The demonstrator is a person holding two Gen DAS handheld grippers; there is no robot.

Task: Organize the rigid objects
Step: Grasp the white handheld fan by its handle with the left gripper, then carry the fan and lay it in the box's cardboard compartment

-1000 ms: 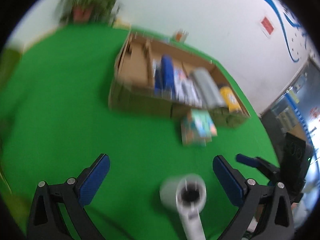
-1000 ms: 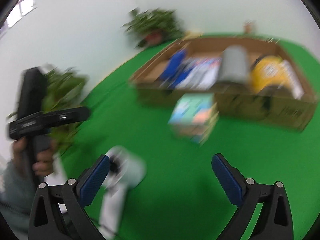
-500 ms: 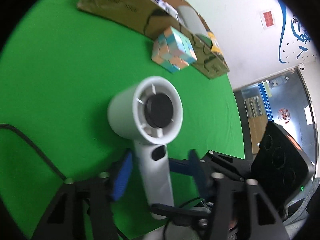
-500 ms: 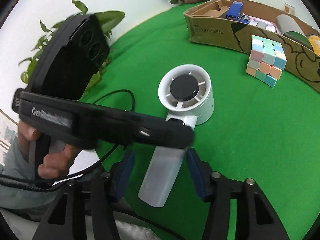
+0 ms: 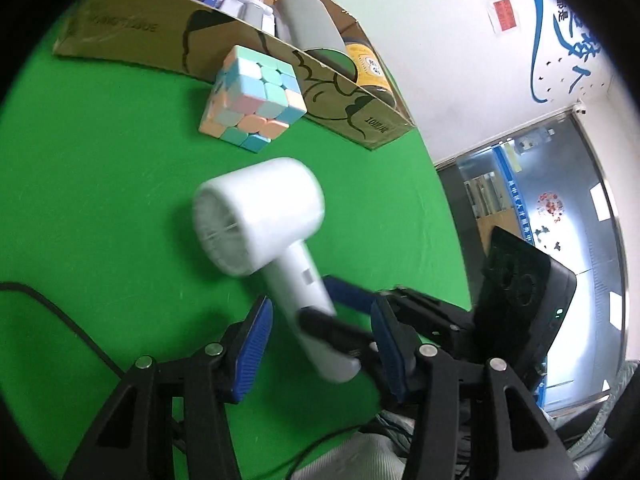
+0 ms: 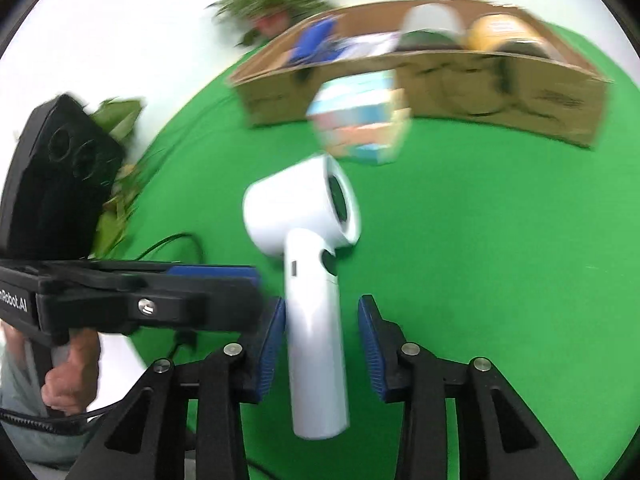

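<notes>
A white hair dryer (image 5: 264, 220) with a round head and a straight handle is between both grippers above the green table. It also shows in the right wrist view (image 6: 308, 248). My left gripper (image 5: 322, 344) has its jaws partly open on either side of the handle, with gaps visible. My right gripper (image 6: 322, 340) also straddles the handle, the pads close but not clearly pressing. A pastel puzzle cube (image 5: 252, 100) sits on the table in front of a cardboard box (image 5: 132, 40); the cube appears blurred in the right wrist view (image 6: 360, 116).
The cardboard box (image 6: 440, 76) holds a blue item, a grey cylinder (image 5: 308, 24), a yellow can (image 5: 368, 68) and packets. A black cable (image 5: 60, 320) lies on the green cloth at left. Potted plants (image 6: 272, 4) stand behind. A doorway is at the right.
The hair dryer has turned and lifted, its head now pointing sideways. Both grippers have narrowed around its handle and both views have swung toward the box.
</notes>
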